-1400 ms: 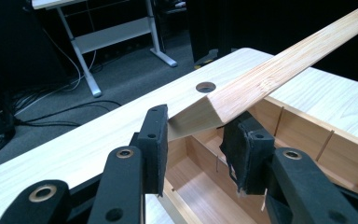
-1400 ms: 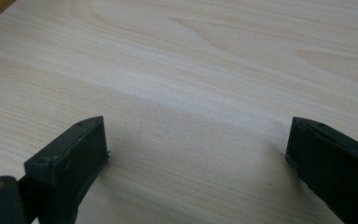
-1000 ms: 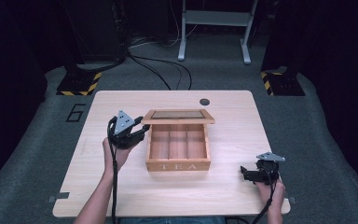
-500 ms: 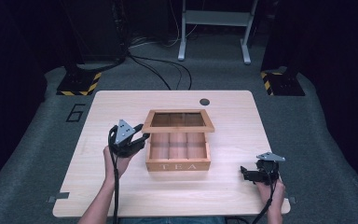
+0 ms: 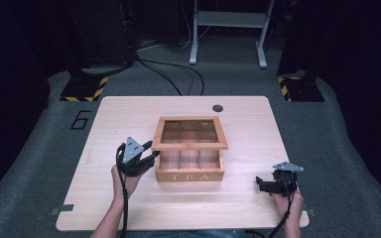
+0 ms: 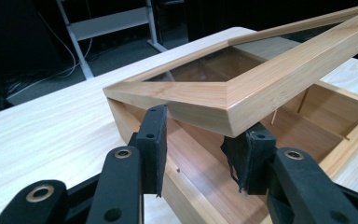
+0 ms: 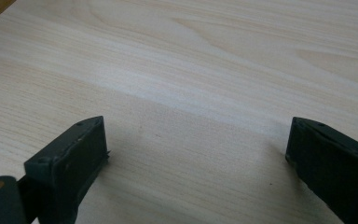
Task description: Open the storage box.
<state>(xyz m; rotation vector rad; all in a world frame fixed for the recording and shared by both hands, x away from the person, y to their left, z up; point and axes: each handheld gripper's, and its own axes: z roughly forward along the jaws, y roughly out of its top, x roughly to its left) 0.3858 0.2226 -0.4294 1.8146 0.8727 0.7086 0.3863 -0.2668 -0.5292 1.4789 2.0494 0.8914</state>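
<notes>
Pale wooden table (image 5: 104, 198) carries a wooden tea box (image 5: 189, 169) near its centre, "TEA" lettered on the front wall, dividers visible inside. Box lid (image 5: 190, 133), a wood frame with a clear pane, stands part-raised over the box, hinged at the far side. Small dark round disc (image 5: 218, 107) sits near the table's far edge, well apart from the box. Left gripper (image 5: 148, 151) sits at the box's left front corner; in the left gripper view its pads clench the near corner of the lid (image 6: 223, 100), held above the box wall (image 6: 200, 196). Right gripper (image 5: 261, 184) rests low at the right front, jaws spread wide over bare table (image 7: 191, 70), grasping nothing.
</notes>
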